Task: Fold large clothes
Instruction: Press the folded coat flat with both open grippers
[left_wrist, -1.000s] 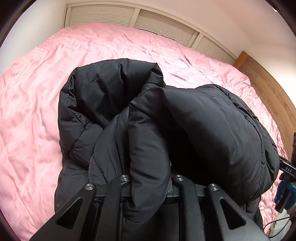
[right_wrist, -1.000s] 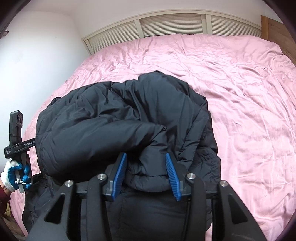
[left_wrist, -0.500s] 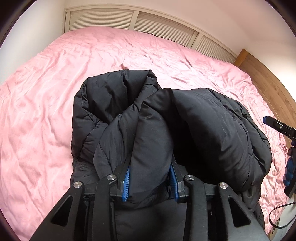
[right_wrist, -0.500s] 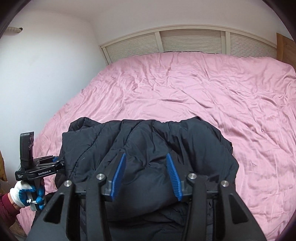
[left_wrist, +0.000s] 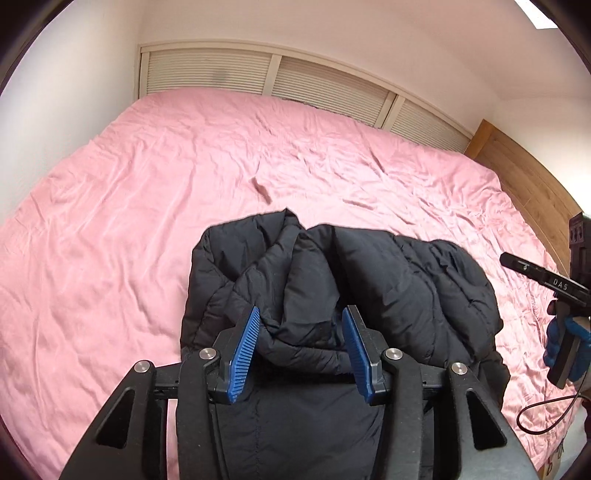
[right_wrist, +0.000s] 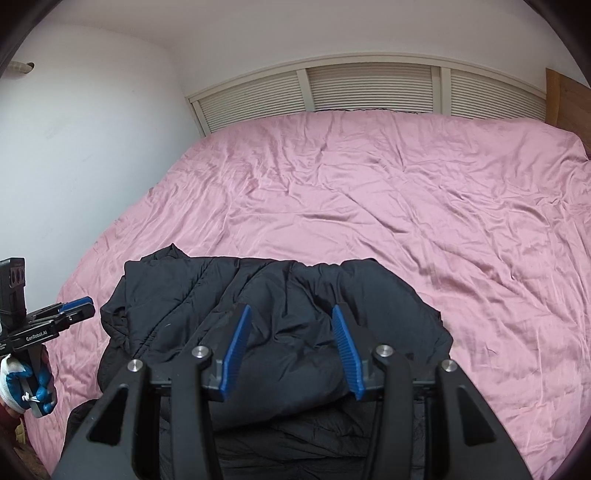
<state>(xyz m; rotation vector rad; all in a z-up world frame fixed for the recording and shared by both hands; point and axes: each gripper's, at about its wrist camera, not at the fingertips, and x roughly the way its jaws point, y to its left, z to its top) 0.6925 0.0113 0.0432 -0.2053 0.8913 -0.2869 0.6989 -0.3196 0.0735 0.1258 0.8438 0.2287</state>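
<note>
The black puffer jacket (left_wrist: 369, 295) sits bunched in a thick folded heap at the near edge of the bed (left_wrist: 184, 184), on the wrinkled pink sheet (right_wrist: 369, 203), and both tools hang just over it. The left gripper (left_wrist: 299, 343) has its blue-padded fingers (left_wrist: 243, 347) spread wide, and a puffy roll of the jacket bulges up in the gap between them, though neither pad appears to press on it. Beyond those fingertips the jacket's rumpled folds rise, then open sheet runs out to the slatted panels (left_wrist: 325, 85) along the far wall. The right gripper (right_wrist: 291, 347) is likewise splayed wide, its ribbed blue fingers (right_wrist: 345, 350) hovering above a smooth, rounded fold of the jacket that lies under and between them, nothing clamped. Off to the left of the right fingers, the other tool shows at the bed's edge, gripped by a hand in a blue and white glove (right_wrist: 26, 380). A wooden headboard (left_wrist: 524, 177) stands past the right side of the left fingers.
</note>
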